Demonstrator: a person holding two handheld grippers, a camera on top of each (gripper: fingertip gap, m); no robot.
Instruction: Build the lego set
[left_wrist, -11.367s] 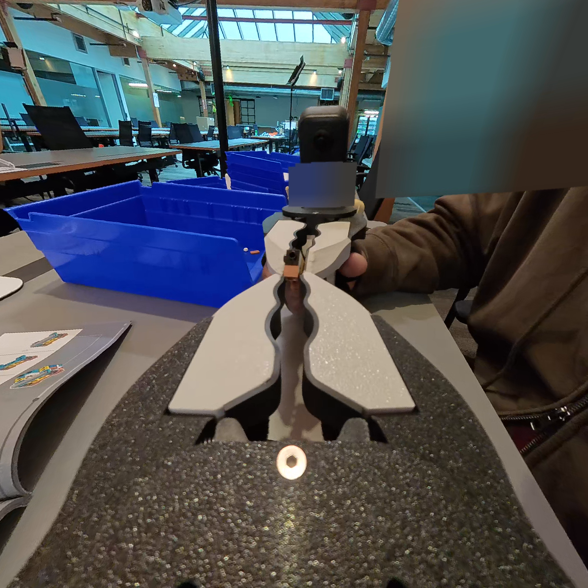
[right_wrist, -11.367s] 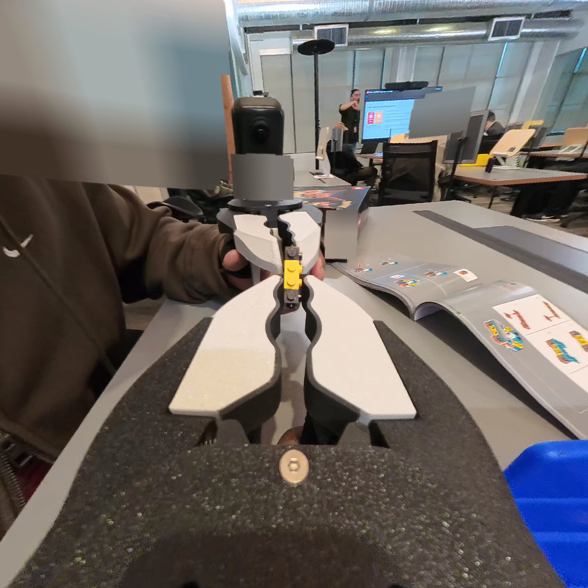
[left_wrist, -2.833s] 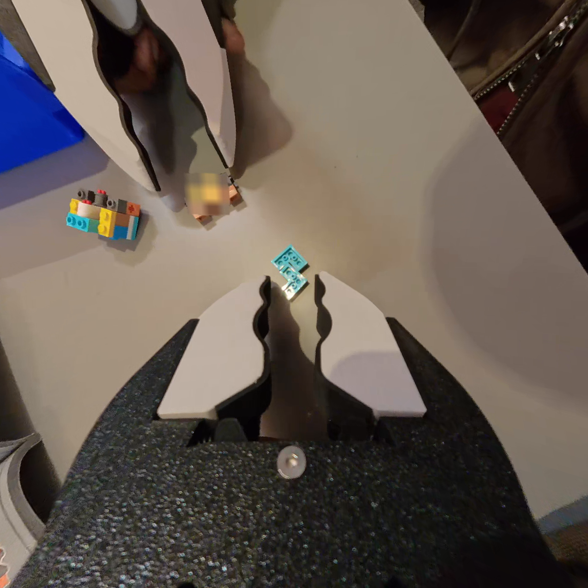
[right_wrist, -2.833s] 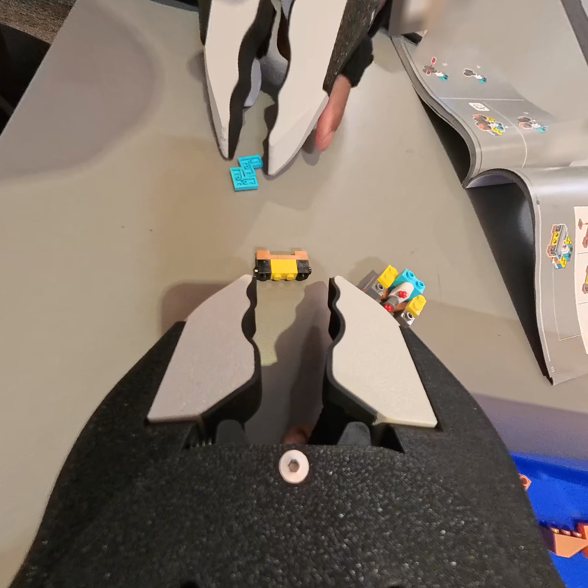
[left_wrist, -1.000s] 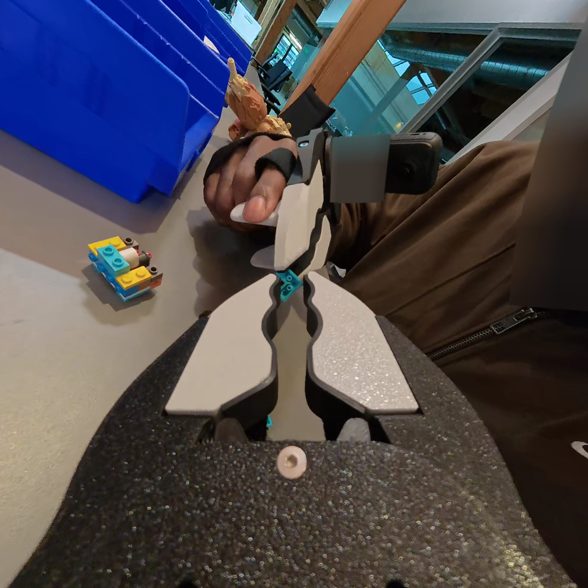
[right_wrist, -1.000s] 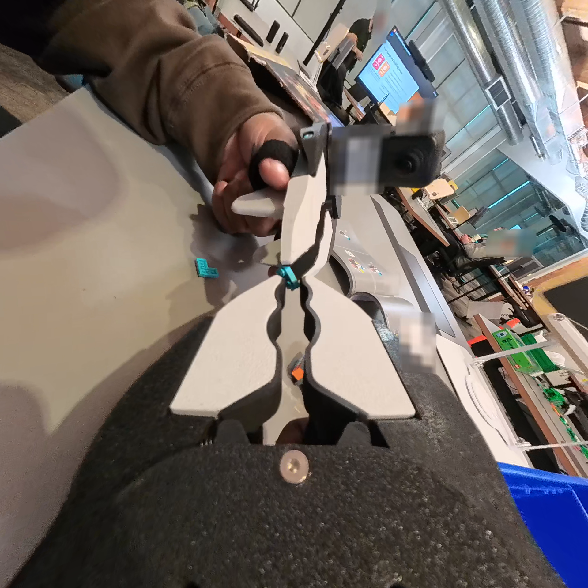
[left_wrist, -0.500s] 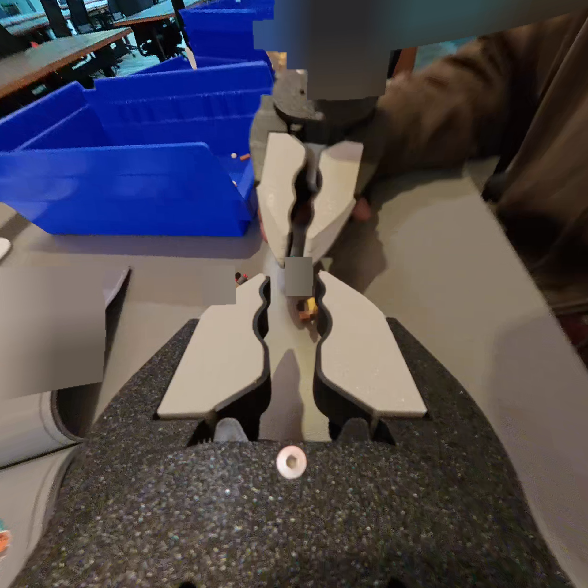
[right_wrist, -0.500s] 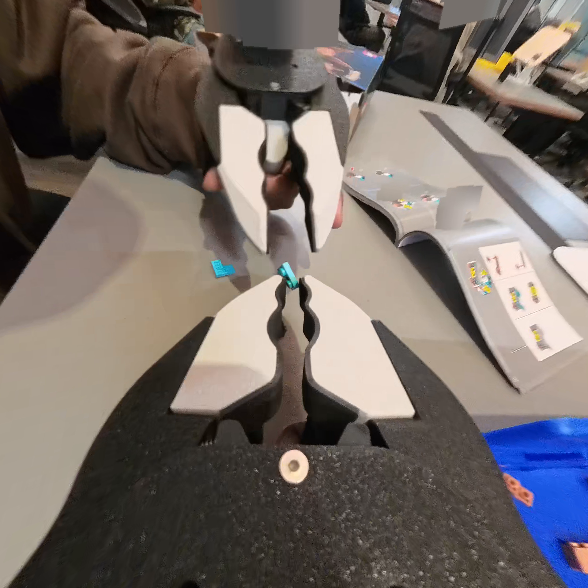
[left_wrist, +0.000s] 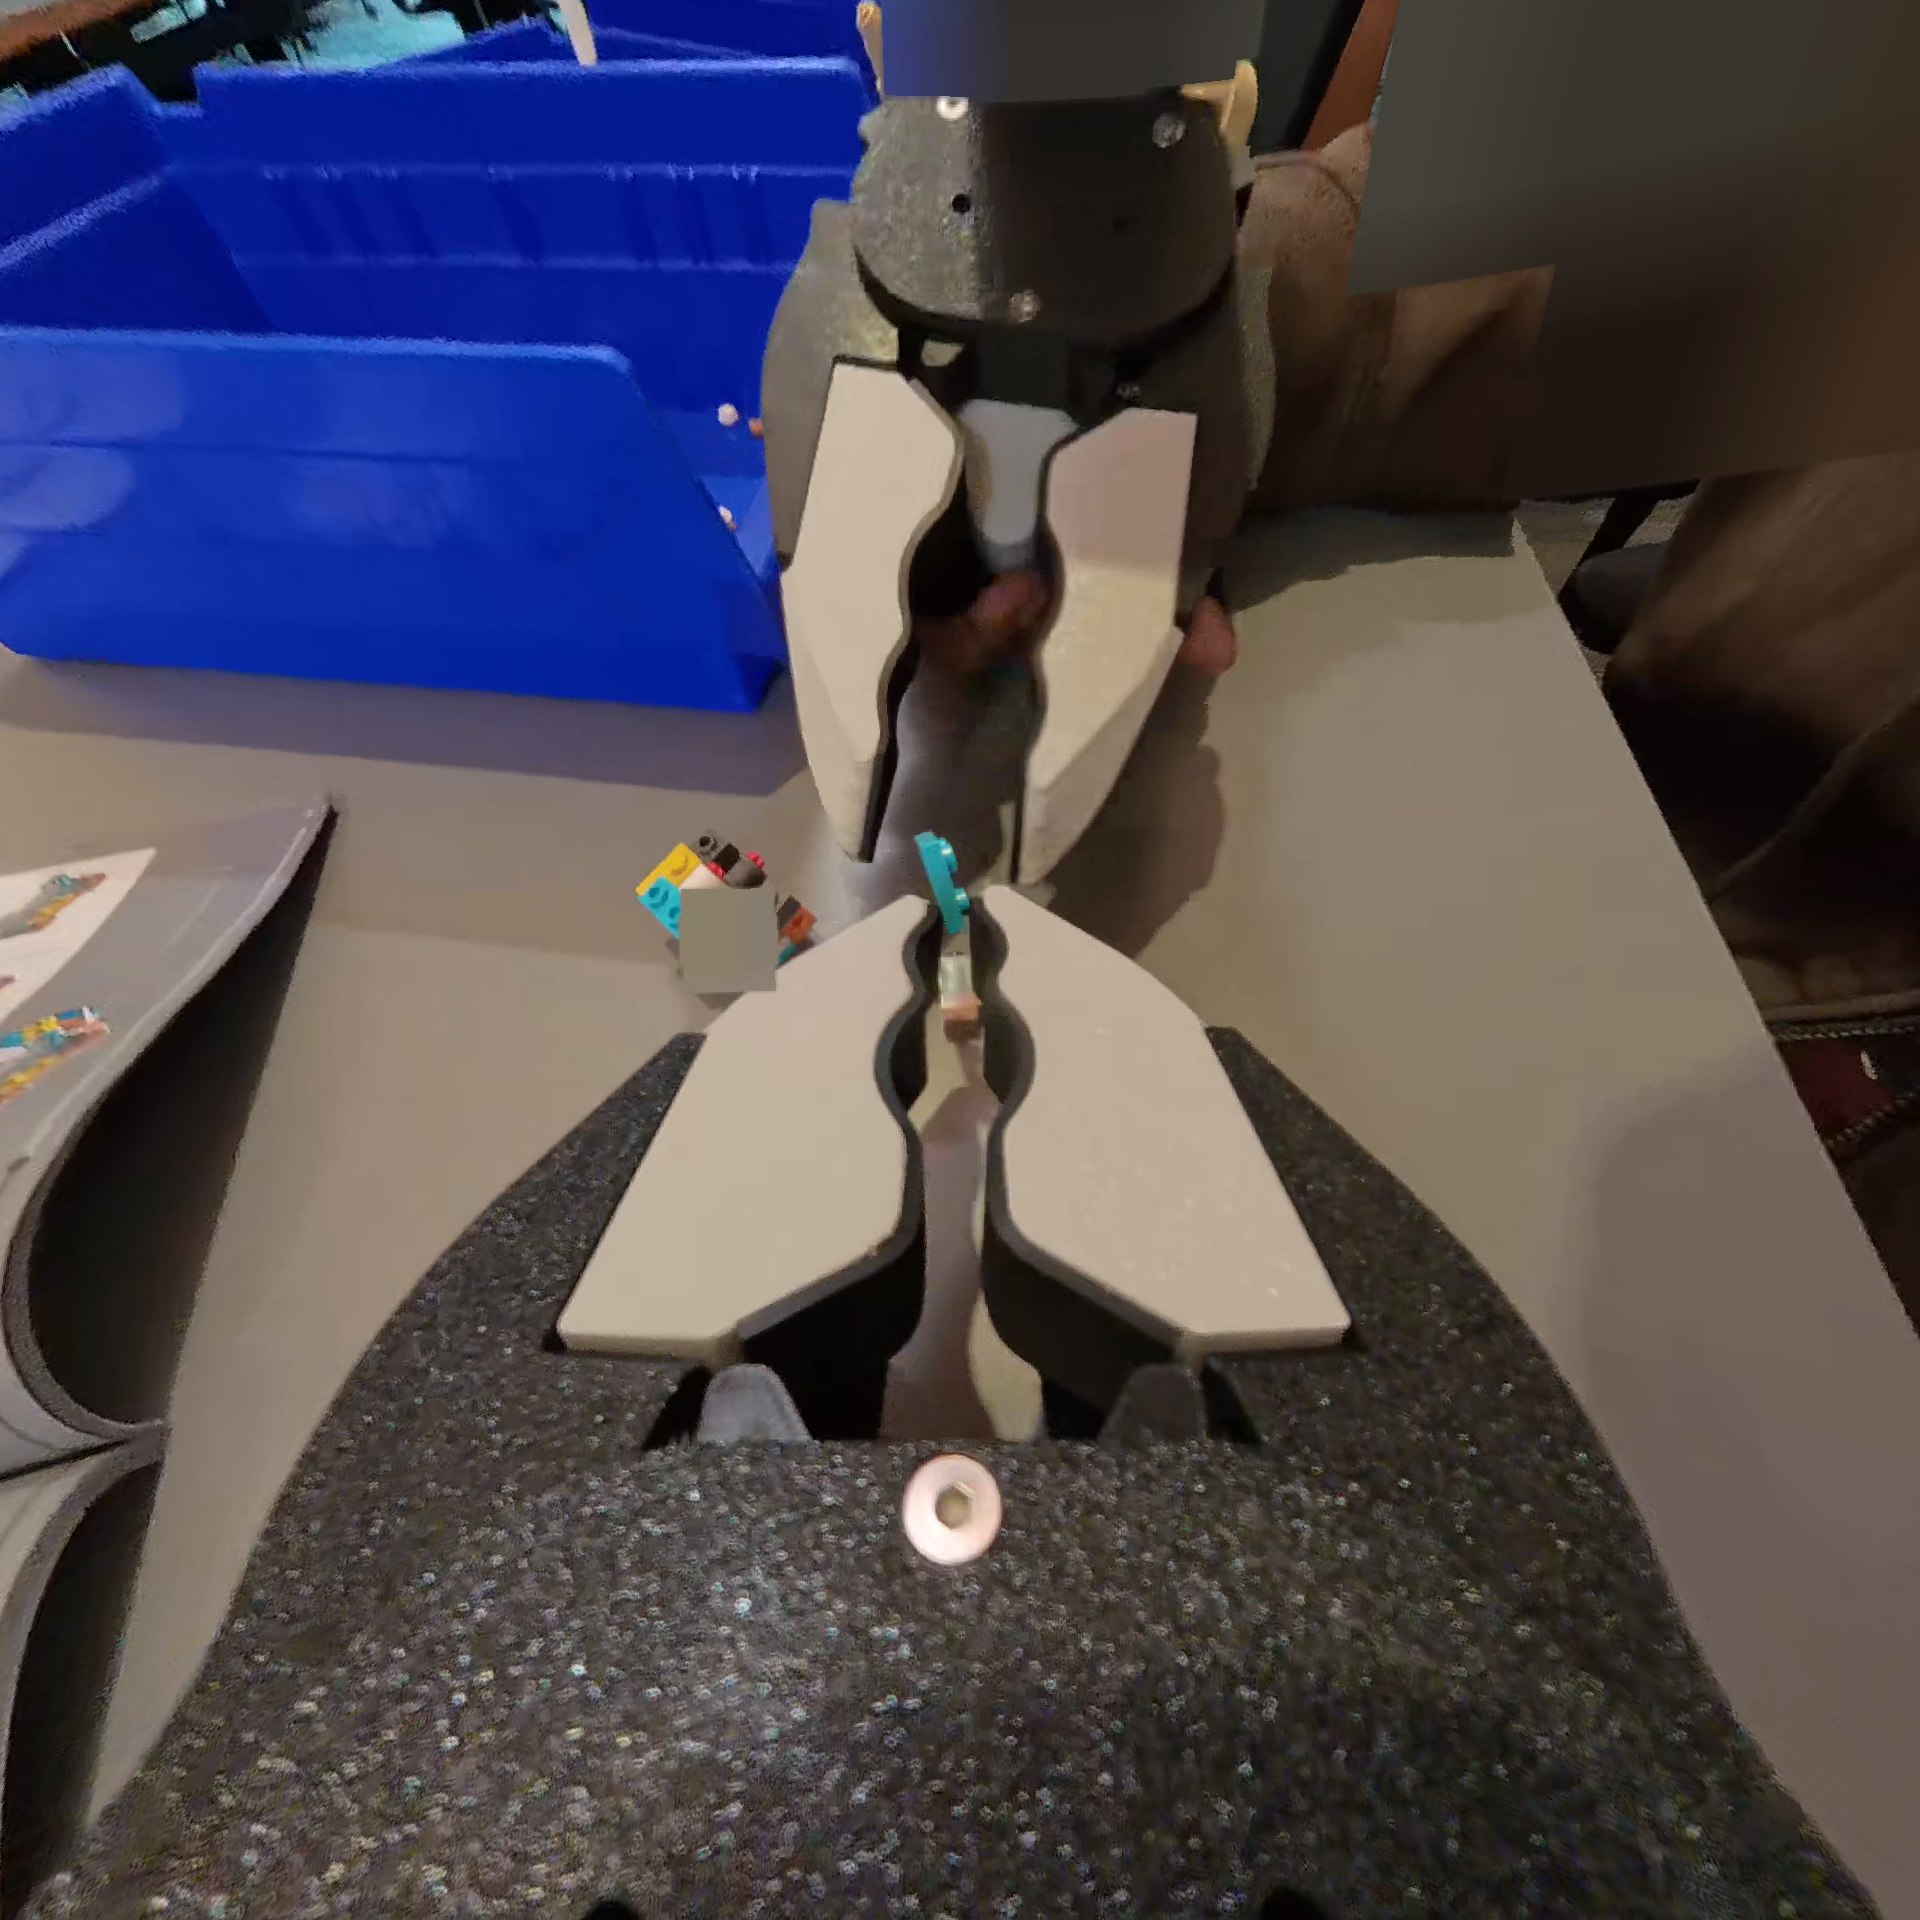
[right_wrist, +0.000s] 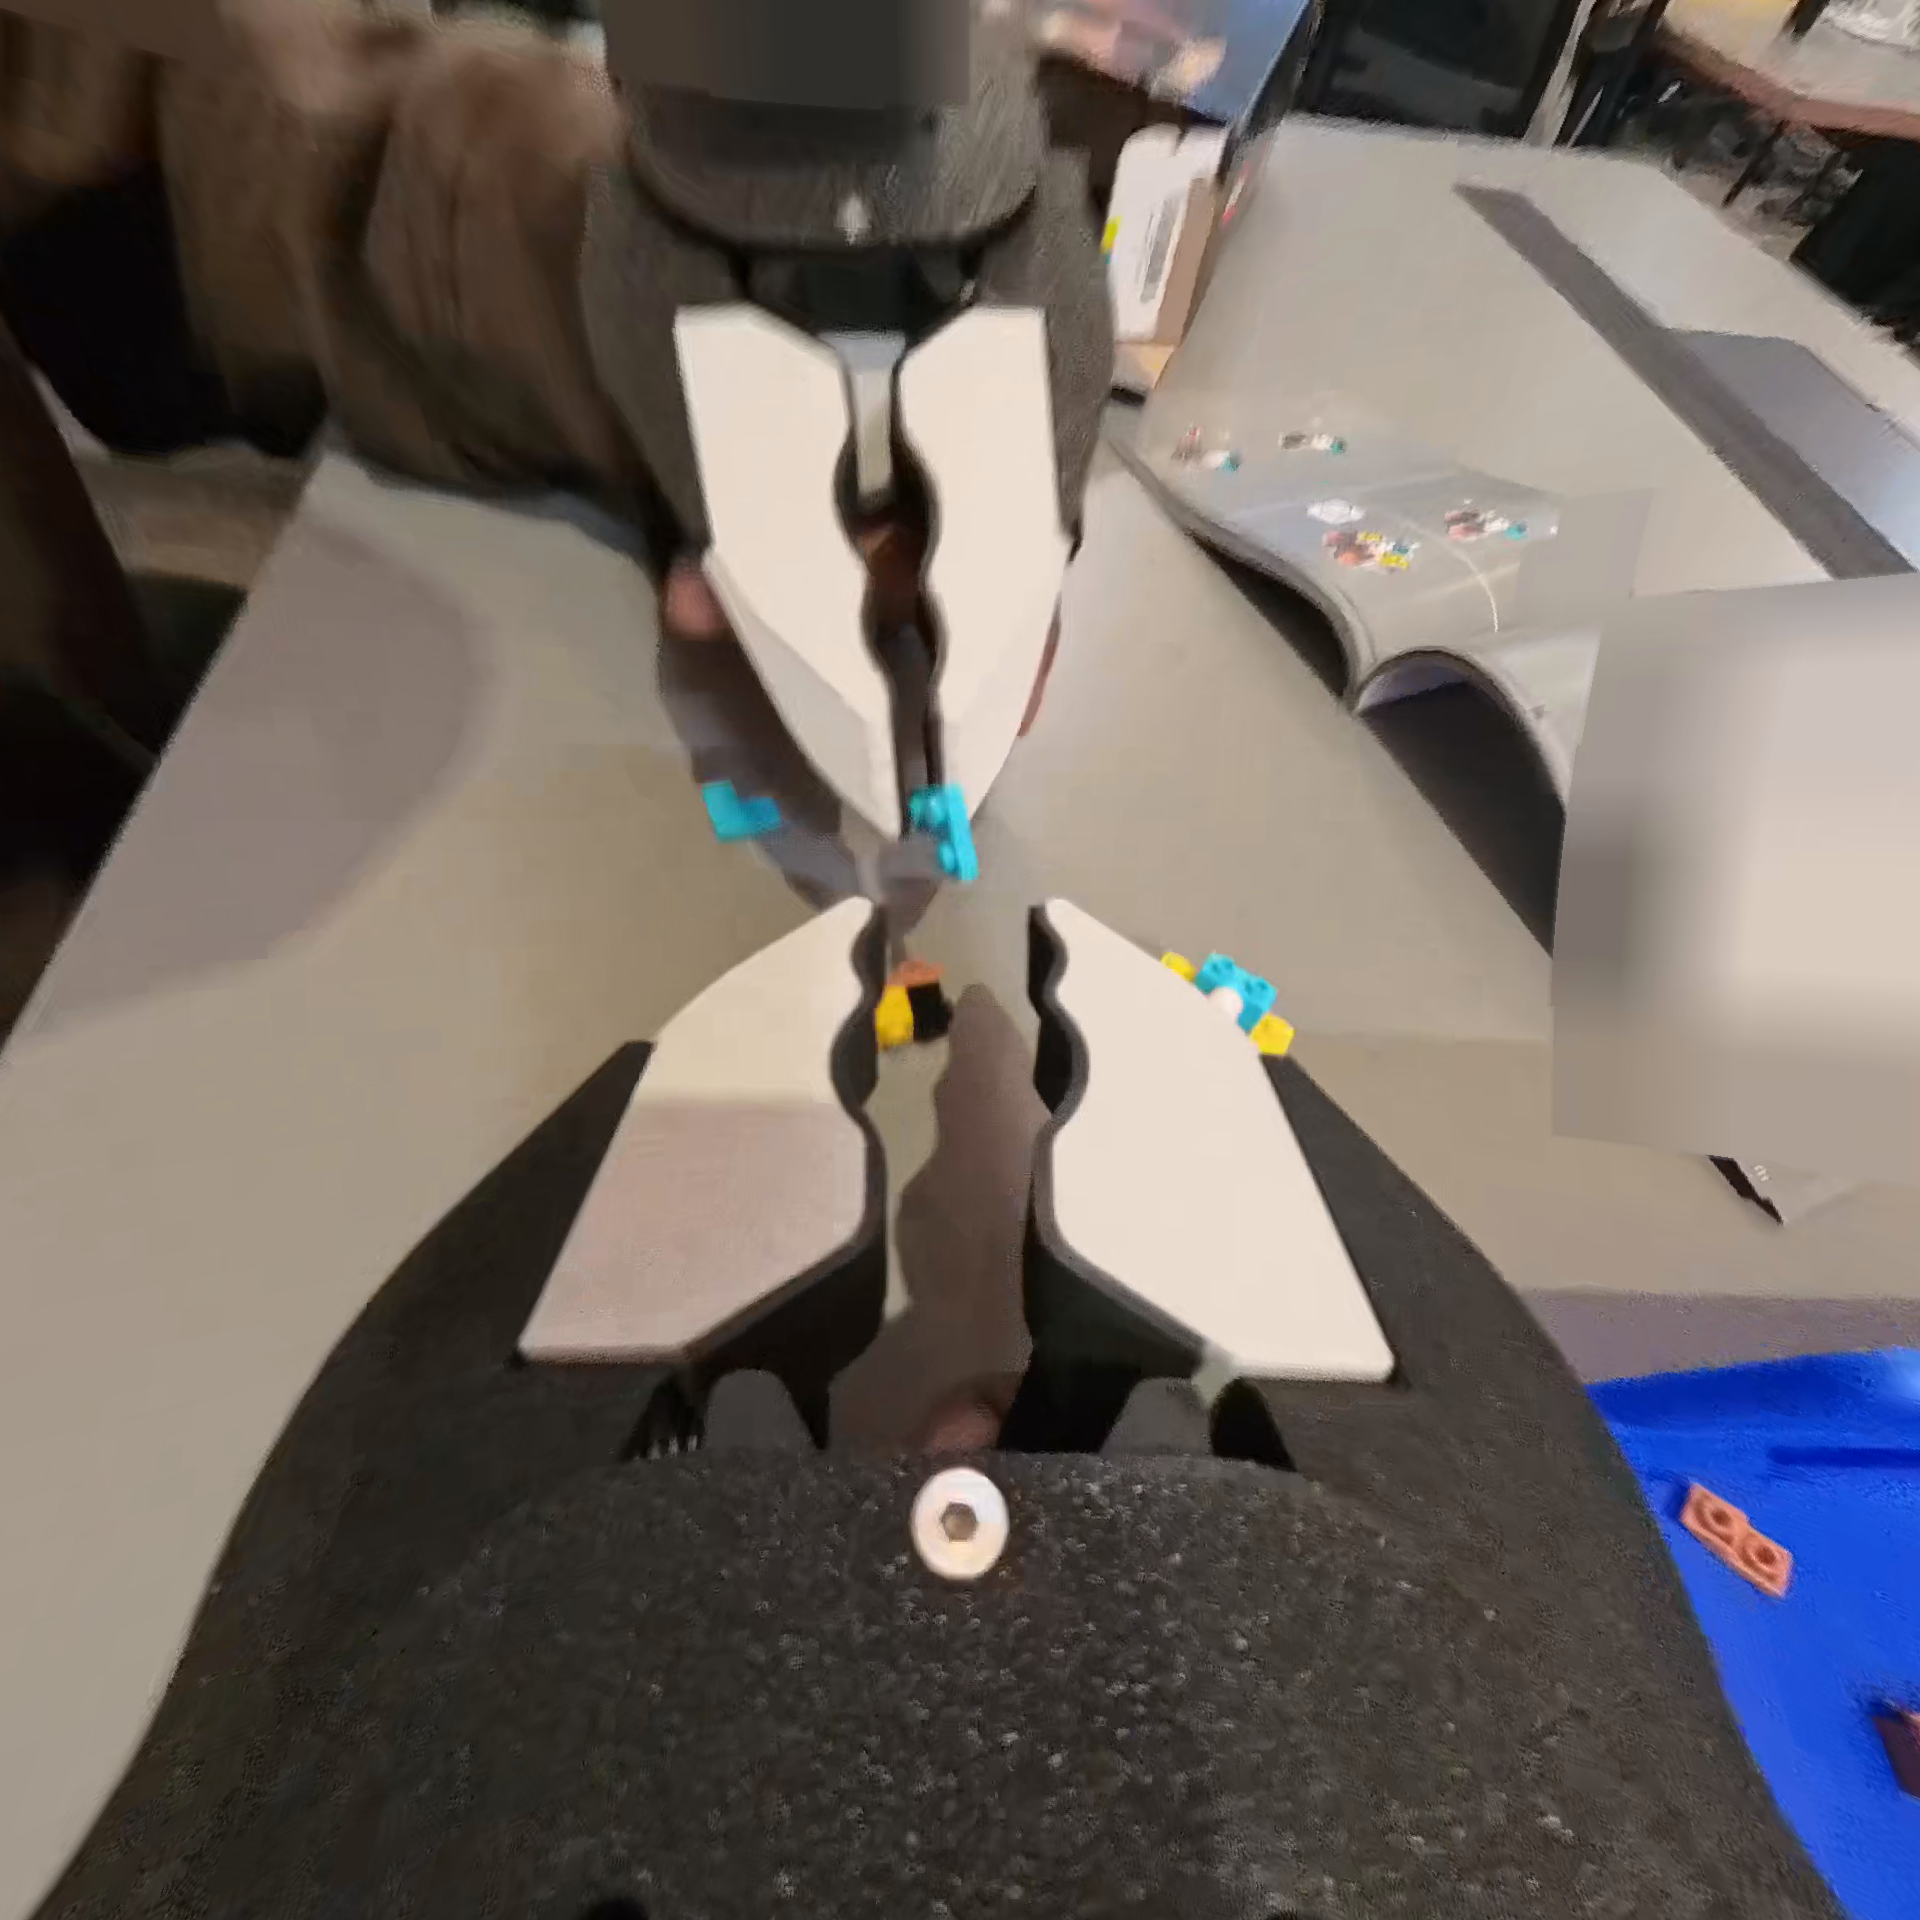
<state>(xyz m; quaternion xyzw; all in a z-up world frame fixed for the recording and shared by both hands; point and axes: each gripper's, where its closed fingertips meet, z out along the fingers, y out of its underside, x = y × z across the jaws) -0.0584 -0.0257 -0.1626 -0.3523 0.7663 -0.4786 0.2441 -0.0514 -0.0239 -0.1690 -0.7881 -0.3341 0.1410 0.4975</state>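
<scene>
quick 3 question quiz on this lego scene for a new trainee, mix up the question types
1. Multiple choice: which gripper holds the teal plate?
A. the left gripper
B. the right gripper
C. neither, it lies on the table

2. True or false: the right gripper is open and grips nothing.

3. Fill in the blank: the loose brown plate lies inside a bin whose colour is ___.

Key: 1 A; 2 true; 3 blue.
</scene>
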